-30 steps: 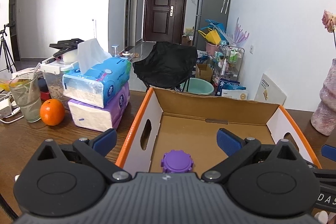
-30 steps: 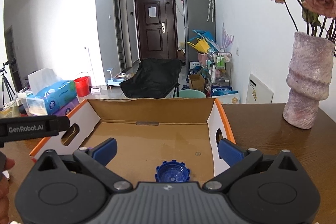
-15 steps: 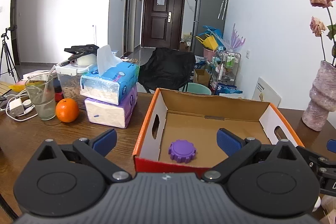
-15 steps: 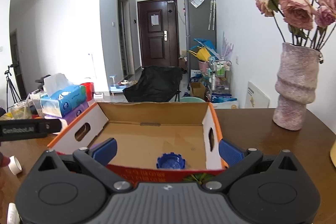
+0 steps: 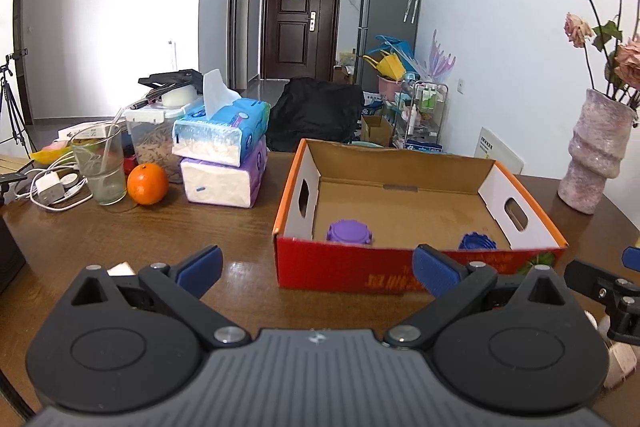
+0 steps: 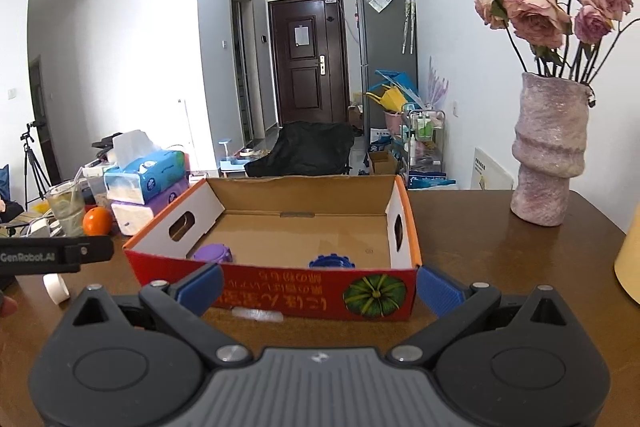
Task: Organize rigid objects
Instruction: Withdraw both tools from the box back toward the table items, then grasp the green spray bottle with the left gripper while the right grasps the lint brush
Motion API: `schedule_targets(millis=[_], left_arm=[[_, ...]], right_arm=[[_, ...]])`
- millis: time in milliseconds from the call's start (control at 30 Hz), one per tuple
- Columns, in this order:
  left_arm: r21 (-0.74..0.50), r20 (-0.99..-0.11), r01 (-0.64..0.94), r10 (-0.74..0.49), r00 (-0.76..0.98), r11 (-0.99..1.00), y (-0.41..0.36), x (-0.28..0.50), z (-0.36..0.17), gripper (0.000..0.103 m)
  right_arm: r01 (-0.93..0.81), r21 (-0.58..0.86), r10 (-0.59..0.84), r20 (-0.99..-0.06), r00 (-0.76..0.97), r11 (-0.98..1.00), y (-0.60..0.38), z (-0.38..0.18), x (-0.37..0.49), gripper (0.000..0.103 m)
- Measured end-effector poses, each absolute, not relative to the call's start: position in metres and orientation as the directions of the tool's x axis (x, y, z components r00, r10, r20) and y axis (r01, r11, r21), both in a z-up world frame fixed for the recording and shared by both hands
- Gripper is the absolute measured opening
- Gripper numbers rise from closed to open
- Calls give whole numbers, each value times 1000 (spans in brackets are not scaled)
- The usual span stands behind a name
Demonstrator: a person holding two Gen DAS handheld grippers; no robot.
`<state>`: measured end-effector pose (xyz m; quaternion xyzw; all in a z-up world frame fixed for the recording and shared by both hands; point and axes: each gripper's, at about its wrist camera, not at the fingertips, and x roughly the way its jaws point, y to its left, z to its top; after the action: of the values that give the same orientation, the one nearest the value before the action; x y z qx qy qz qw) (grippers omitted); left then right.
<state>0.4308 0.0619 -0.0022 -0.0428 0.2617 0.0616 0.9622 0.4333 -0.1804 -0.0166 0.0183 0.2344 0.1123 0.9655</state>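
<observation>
An open cardboard box [image 5: 400, 269] with a red front and orange rim stands on the brown table; it also shows in the right wrist view [image 6: 280, 293]. Inside lie a purple ridged cap [image 5: 349, 231] [image 6: 214, 253] at the left and a blue ridged cap [image 5: 477, 241] [image 6: 331, 262] at the right. My left gripper [image 5: 316, 265] is open and empty, held back from the box's front. My right gripper [image 6: 320, 285] is open and empty, also in front of the box. A small white roll [image 6: 56, 287] lies on the table at the left.
Two stacked tissue packs [image 5: 224, 155], an orange [image 5: 147, 183], a glass [image 5: 100, 167] and chargers with cables [image 5: 50, 187] crowd the table's far left. A pink vase with dried roses [image 6: 550, 151] stands at the right. A yellow object [image 6: 629, 259] sits at the right edge.
Both grippers have drawn back out of the box toward me, leaving the purple and blue caps inside. The box's red front is now in view.
</observation>
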Motion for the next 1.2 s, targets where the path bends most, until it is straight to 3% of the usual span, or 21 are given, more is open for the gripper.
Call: schedule_targets(millis=[700, 1200], left_arm=[[-29, -563, -107, 73, 823, 994, 67, 352, -22, 103], [-35, -618, -103, 59, 784, 994, 75, 320, -53, 103]], right_arm=[[-210, 46, 205, -502, 840, 977, -185, -34, 357, 103], [-212, 13, 178, -595, 784, 977, -183, -69, 321, 103]])
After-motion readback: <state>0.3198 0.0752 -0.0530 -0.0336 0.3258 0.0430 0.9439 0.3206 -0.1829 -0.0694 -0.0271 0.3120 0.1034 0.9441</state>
